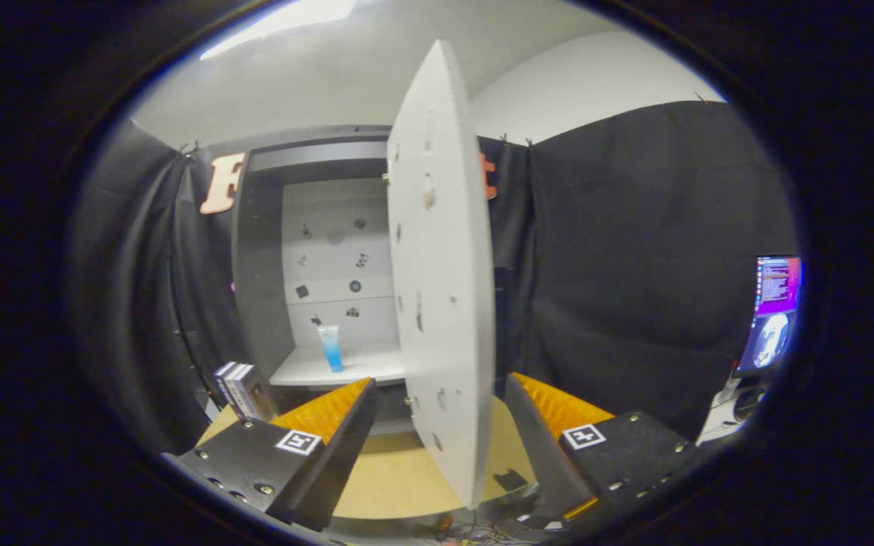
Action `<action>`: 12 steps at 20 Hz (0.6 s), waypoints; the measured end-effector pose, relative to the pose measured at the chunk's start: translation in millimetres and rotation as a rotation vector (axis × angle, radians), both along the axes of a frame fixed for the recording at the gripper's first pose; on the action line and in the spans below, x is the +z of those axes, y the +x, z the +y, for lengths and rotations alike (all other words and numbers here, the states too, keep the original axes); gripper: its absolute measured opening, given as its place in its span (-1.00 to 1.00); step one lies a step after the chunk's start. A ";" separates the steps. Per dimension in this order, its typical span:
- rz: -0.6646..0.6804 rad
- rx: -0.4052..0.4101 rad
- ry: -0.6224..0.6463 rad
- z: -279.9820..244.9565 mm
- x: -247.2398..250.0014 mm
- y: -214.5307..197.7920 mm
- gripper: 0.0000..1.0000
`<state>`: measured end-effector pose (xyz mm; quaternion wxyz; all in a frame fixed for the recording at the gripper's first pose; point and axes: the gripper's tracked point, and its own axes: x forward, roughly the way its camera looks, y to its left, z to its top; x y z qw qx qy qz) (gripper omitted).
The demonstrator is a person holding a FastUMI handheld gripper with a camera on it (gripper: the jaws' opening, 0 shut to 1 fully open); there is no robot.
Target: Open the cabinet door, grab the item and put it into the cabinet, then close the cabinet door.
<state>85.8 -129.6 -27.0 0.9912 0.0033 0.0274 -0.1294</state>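
Cabinet door stands swung out, seen nearly edge-on, its free edge between the spread fingers of the gripper. Neither finger touches it; the fingers are released and carry nothing. Blue tube stands upright on the cabinet shelf, well beyond the fingers and left of the door. Judgement: placement appears complete and the closing step is in hand. Next move calls for bringing one finger against the door's outer face, which lies on the right side, and pushing it leftward toward the cabinet until it seats. Risk: the door edge may slip between the fingers rather than be pushed. Small boxes stand on the desk left of the cabinet base; a monitor sits far right.
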 end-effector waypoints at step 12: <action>0.061 0.159 0.037 -50.1 -25.3 49.7 0.94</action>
